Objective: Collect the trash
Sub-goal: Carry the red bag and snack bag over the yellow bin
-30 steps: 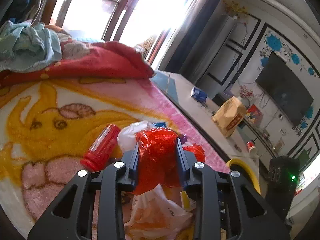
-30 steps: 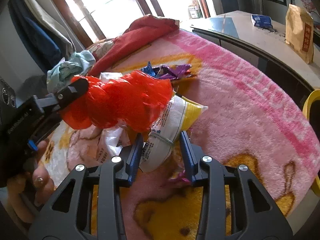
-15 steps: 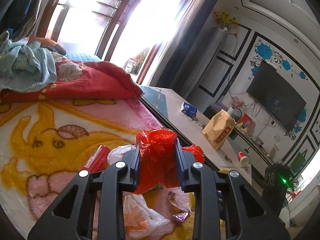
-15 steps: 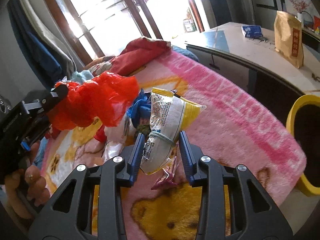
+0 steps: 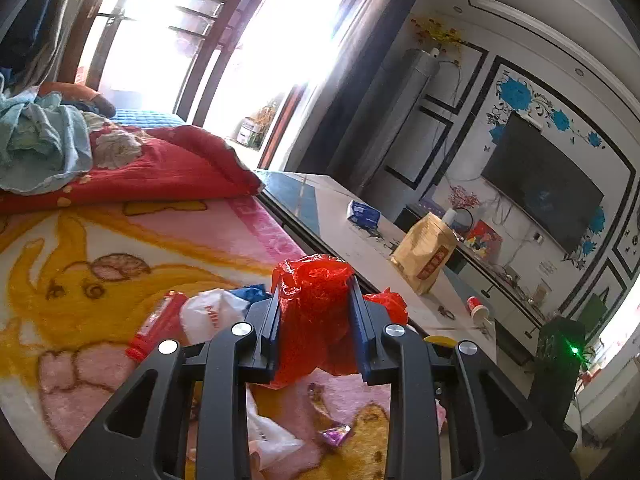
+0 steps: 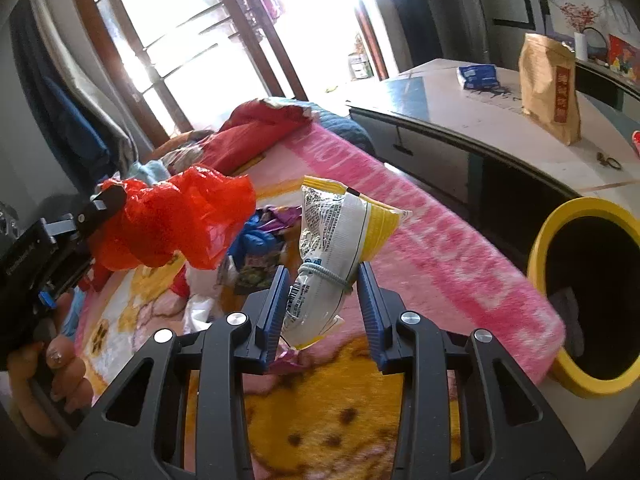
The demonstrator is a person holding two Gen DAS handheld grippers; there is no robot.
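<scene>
A crumpled red plastic bag (image 6: 180,216), a yellow-and-white printed snack packet (image 6: 340,248) and a yellow-rimmed bin (image 6: 540,240) are seen above a pink-and-yellow cartoon-patterned blanket (image 6: 420,216).

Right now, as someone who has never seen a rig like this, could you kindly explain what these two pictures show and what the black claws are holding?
There is no robot here: a person holds a two-finger gripper in each hand, and a wide-angle camera on each one looks forward along its fingers. So each picture shows its own black fingers at the bottom.

In the left view, the left gripper is shut on a crumpled red plastic bag. In the right view, the right gripper is shut on a yellow and silver snack packet, and you can also see the person's left hand beside it.

Below lies a pink and yellow blanket strewn with more wrappers. At the right stands a yellow bin, probably where the trash goes.
</scene>
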